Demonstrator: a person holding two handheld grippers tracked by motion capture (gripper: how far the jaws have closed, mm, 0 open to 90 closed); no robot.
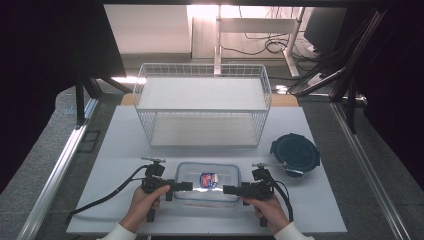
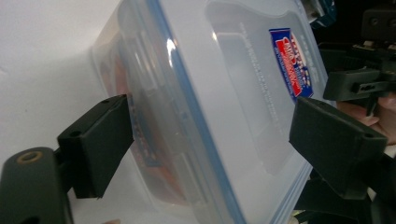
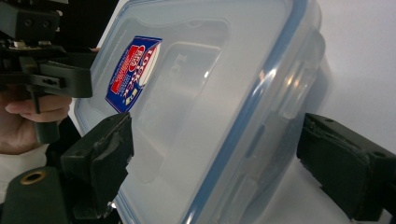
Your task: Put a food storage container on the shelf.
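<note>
Both open tongs, left [image 1: 185,186] and right [image 1: 228,189], bracket the lidded food container's [image 1: 208,181] ends, seemingly to lift it level off the tabletop [image 1: 125,145].

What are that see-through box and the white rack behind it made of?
The box looks like clear glossy plastic: you see through its lid and it glints; the blue rim strip may be rubbery. The rack seems white-coated metal wire, thin rods in a grid.

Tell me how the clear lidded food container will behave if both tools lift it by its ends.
The food container looks like stiff moulded plastic, so it should hold its shape. Its glossy walls may slip against the tool pads. Flat and low, it seems unlikely to tip or roll. Weight is unclear; something reddish shows inside.
</note>
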